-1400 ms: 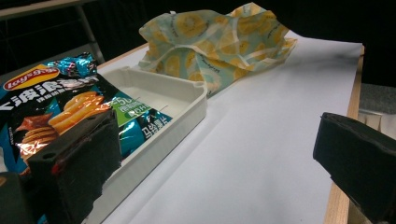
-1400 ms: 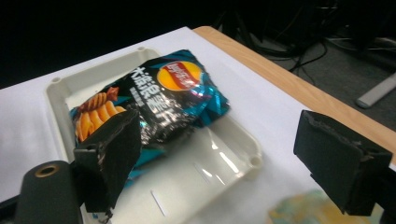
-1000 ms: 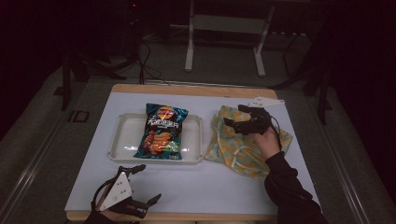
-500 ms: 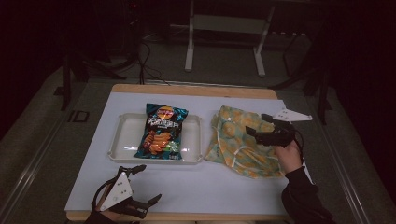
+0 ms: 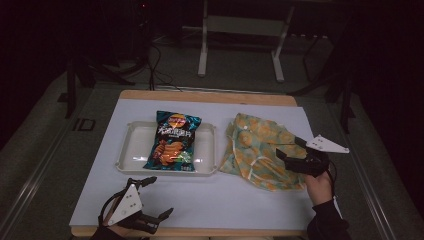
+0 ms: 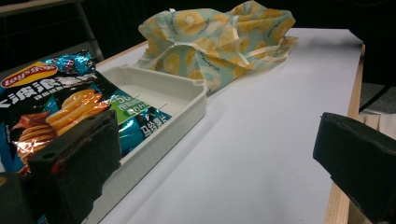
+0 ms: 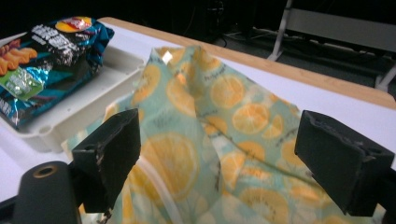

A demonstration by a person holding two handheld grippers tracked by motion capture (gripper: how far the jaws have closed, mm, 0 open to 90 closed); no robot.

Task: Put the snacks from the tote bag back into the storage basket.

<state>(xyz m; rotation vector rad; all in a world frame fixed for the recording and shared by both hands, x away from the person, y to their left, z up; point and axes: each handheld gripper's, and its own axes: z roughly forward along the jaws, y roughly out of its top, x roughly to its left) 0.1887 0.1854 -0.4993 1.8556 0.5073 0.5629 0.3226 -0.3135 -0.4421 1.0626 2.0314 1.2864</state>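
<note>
White table (image 5: 240, 200), dim room behind: your right gripper (image 5: 288, 151) hangs with its jaws spread wide over the near right part of the orange-print cloth bag (image 5: 260, 150), holding nothing.

Your jaws straddle loose, rumpled fabric with no firm edge between them, so if you close here you may pinch only a thin top fold, and I'd expect it to slide out or drag the whole bag across the table. The bag's left edge lies just beside the white tray (image 5: 131, 150) holding the chip packet (image 5: 172, 140); a sideways tug could nudge that tray. Your left gripper (image 5: 150, 200) rests released at the table's near edge, well apart from it all.
</note>
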